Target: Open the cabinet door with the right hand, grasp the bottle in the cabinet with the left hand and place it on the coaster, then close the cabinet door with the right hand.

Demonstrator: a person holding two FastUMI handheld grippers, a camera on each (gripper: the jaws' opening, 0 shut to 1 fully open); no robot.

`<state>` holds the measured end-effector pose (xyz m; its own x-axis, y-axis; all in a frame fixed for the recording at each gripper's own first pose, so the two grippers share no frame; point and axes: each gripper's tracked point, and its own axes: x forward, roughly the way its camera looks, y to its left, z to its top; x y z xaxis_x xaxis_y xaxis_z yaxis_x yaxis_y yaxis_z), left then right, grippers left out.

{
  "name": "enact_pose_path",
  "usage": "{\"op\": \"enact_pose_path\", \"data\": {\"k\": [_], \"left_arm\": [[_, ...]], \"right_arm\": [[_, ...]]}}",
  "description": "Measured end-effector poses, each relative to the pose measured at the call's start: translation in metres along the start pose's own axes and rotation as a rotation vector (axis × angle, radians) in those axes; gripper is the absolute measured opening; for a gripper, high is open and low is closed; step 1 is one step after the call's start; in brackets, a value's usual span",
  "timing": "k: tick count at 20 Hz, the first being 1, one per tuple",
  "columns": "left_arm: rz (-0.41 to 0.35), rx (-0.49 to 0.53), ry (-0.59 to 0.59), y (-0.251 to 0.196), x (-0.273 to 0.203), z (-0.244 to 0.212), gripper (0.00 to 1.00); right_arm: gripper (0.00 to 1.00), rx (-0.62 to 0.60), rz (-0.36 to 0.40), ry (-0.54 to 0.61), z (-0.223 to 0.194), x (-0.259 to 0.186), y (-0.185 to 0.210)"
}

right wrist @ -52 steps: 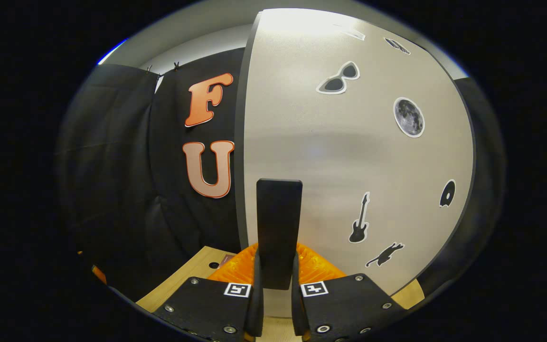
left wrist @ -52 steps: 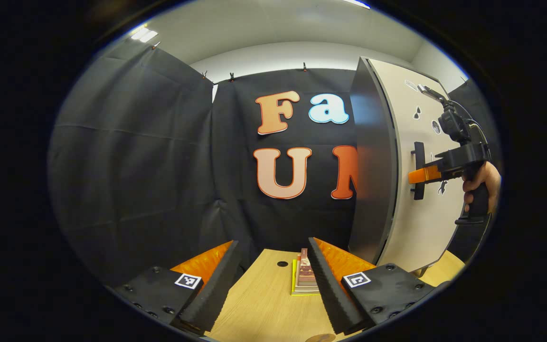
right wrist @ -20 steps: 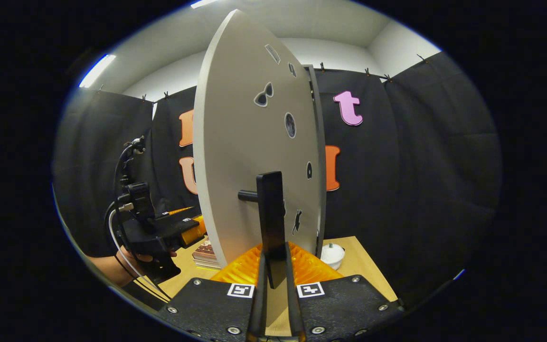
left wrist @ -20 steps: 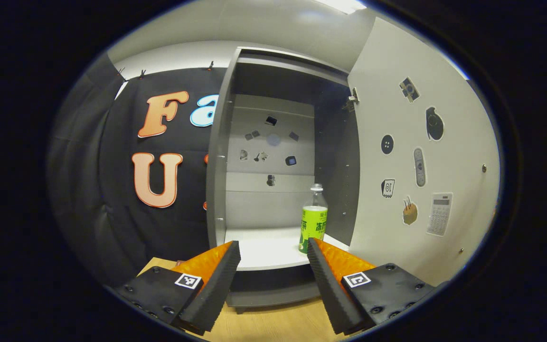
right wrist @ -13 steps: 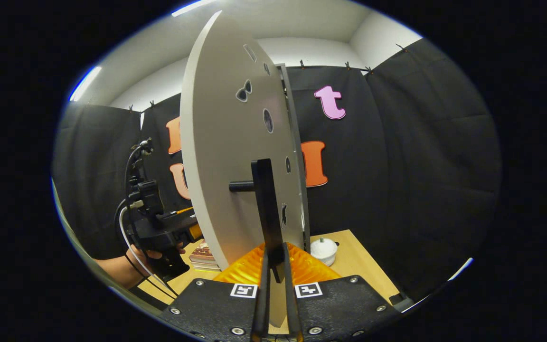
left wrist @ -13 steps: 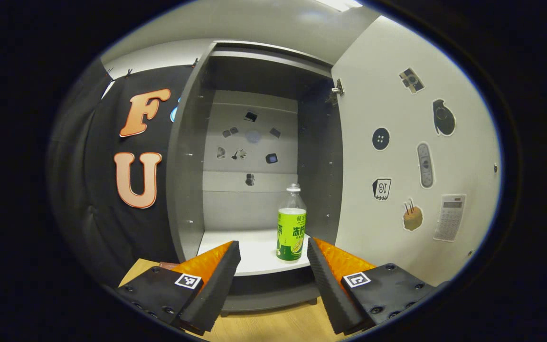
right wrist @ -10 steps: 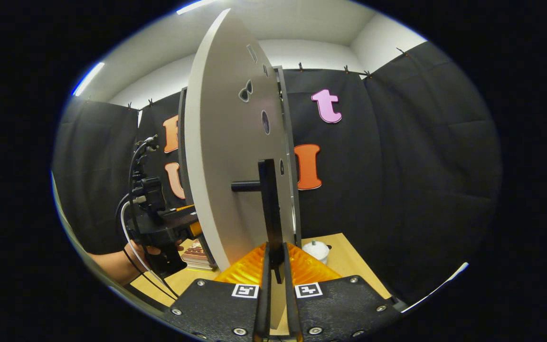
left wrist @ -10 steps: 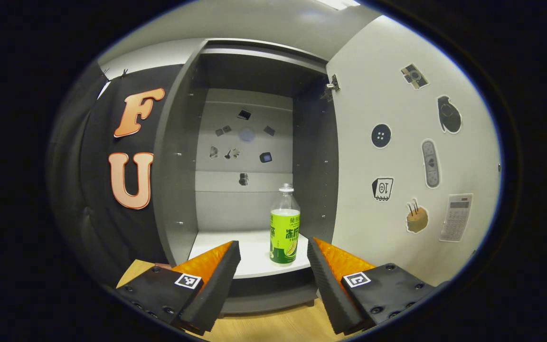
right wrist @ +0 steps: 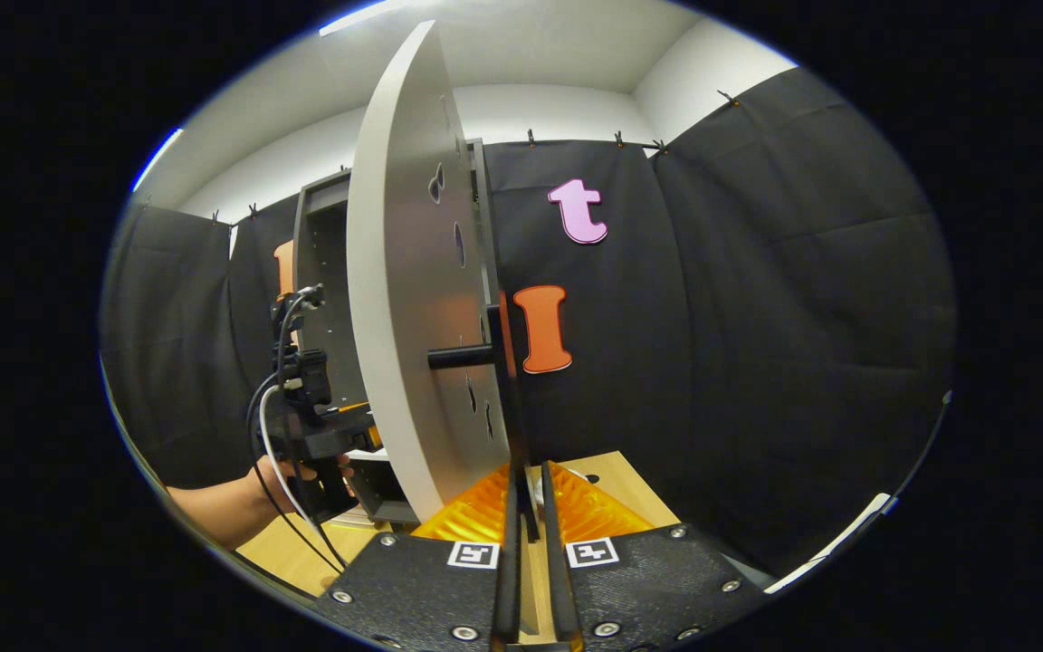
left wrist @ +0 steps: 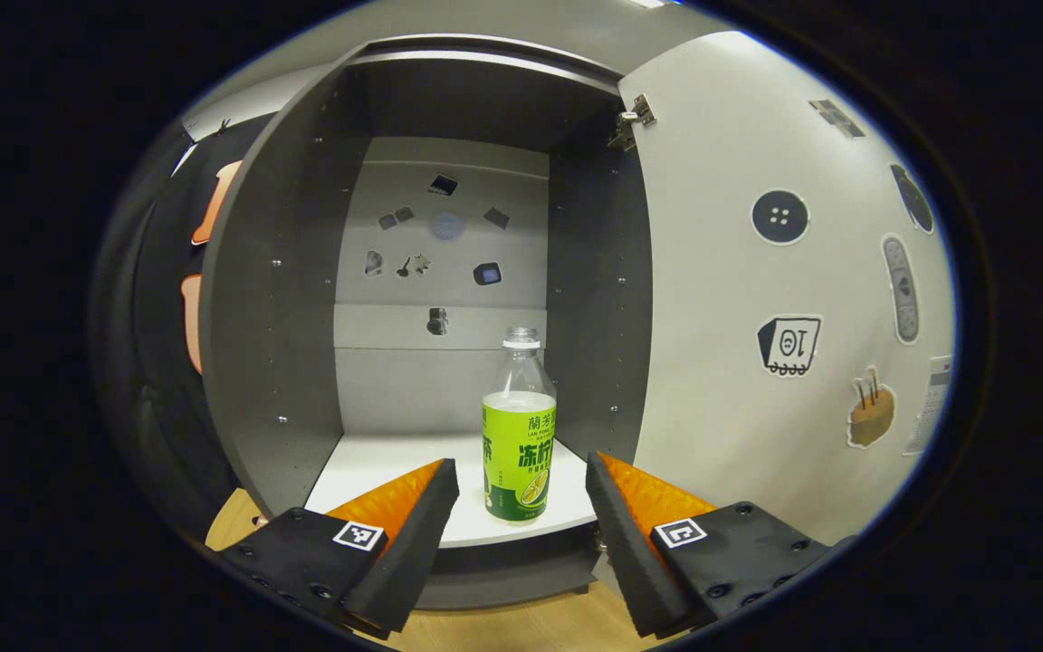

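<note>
Bottle [left wrist: 519, 439] base partly hidden, seemingly.

Upright bottle [left wrist: 519, 444] on white cabinet shelf [left wrist: 377, 462], near its front edge

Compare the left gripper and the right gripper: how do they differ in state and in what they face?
The left gripper is open and holds nothing; the right gripper is shut on the door handle. The left gripper faces the bottle standing upright on the cabinet shelf; the right gripper faces the edge of the open cabinet door. Each has two fingers.
</note>
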<state>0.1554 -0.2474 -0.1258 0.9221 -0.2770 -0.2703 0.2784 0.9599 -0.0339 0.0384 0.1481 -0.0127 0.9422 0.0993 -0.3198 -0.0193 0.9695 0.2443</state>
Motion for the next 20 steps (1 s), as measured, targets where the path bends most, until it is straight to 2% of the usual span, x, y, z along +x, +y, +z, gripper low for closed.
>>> {"op": "enact_pose_path", "data": {"k": [1, 4, 5, 6, 7, 8, 10, 11, 13, 19, 20], "left_arm": [[0.002, -0.003, 0.007, 0.003, -0.008, -0.009, 0.93], [0.004, -0.003, 0.040, 0.003, 0.012, -0.019, 0.93], [0.003, 0.004, 0.048, 0.002, 0.019, -0.022, 0.93], [0.002, 0.010, 0.055, 0.001, 0.026, -0.025, 0.93], [0.005, 0.012, 0.061, 0.001, 0.032, -0.027, 0.93], [0.008, 0.016, 0.070, 0.001, 0.040, -0.030, 0.93], [0.031, 0.026, 0.088, 0.005, 0.058, -0.038, 0.93], [0.032, 0.022, 0.096, 0.005, 0.067, -0.041, 0.93], [0.040, 0.007, 0.111, 0.008, 0.082, -0.046, 0.93], [0.008, -0.044, 0.162, 0.015, 0.106, -0.068, 0.93], [0.008, -0.041, 0.152, 0.019, 0.108, -0.065, 0.90]], "right_arm": [[0.17, -0.013, -0.011, -0.011, 0.002, -0.004, -0.003], [0.26, -0.006, -0.002, -0.032, 0.011, -0.018, -0.003], [0.37, -0.005, -0.006, -0.040, 0.013, -0.022, -0.003], [0.35, -0.009, -0.016, -0.047, 0.018, -0.030, -0.005], [0.39, -0.016, -0.028, -0.057, 0.021, -0.033, -0.008], [0.48, -0.022, -0.042, -0.066, 0.024, -0.037, -0.011], [0.53, -0.030, -0.065, -0.065, 0.021, -0.042, -0.015], [0.64, -0.034, -0.075, -0.060, 0.018, -0.041, -0.019], [0.72, -0.045, -0.100, -0.048, 0.015, -0.041, -0.027], [0.74, -0.010, -0.128, -0.027, 0.006, -0.043, -0.039], [0.74, -0.008, -0.128, -0.024, 0.005, -0.040, -0.041]]}}
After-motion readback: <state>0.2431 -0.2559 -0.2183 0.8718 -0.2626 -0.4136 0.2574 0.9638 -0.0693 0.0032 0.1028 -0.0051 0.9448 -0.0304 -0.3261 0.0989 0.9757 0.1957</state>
